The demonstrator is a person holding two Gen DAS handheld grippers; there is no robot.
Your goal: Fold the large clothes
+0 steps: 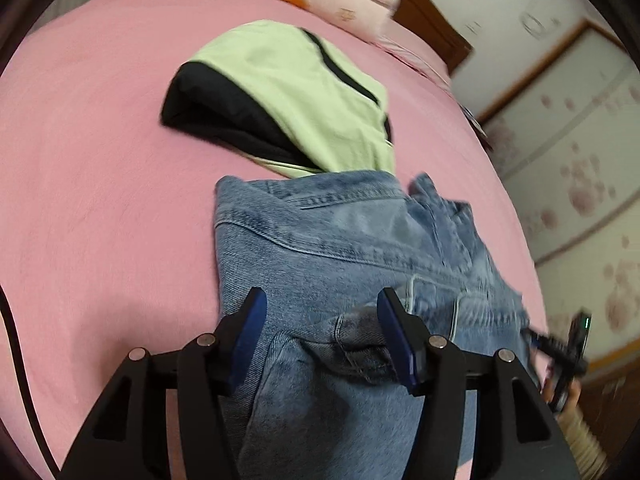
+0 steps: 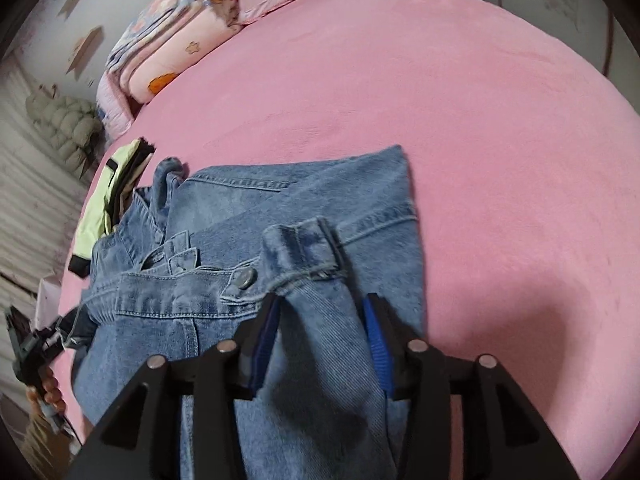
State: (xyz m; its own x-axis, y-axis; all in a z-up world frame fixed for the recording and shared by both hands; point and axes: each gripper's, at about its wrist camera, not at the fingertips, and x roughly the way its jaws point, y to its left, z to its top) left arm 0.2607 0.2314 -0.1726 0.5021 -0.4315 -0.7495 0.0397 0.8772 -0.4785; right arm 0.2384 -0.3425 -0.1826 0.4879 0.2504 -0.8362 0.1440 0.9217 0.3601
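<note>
A blue denim jacket [image 1: 320,248] lies partly folded on the pink bed [image 1: 100,180]; it also shows in the right wrist view [image 2: 248,208]. My left gripper [image 1: 320,304] is open, its jaws wide apart over a sleeve cuff [image 1: 352,344] near the jacket's near edge. My right gripper [image 2: 322,312] is open too, its jaws either side of the other sleeve, whose cuff [image 2: 304,252] lies just ahead of the fingertips. Neither gripper pinches cloth. The right gripper shows small at the left wrist view's right edge [image 1: 560,344], the left one at the right wrist view's left edge [image 2: 32,344].
A folded light-green and black garment [image 1: 288,96] lies just beyond the jacket, also seen in the right wrist view [image 2: 108,196]. Pink pillows and folded bedding [image 2: 176,44] sit at the head of the bed. The pink sheet [image 2: 480,140] stretches wide to the right. A wardrobe [image 1: 580,160] stands beside the bed.
</note>
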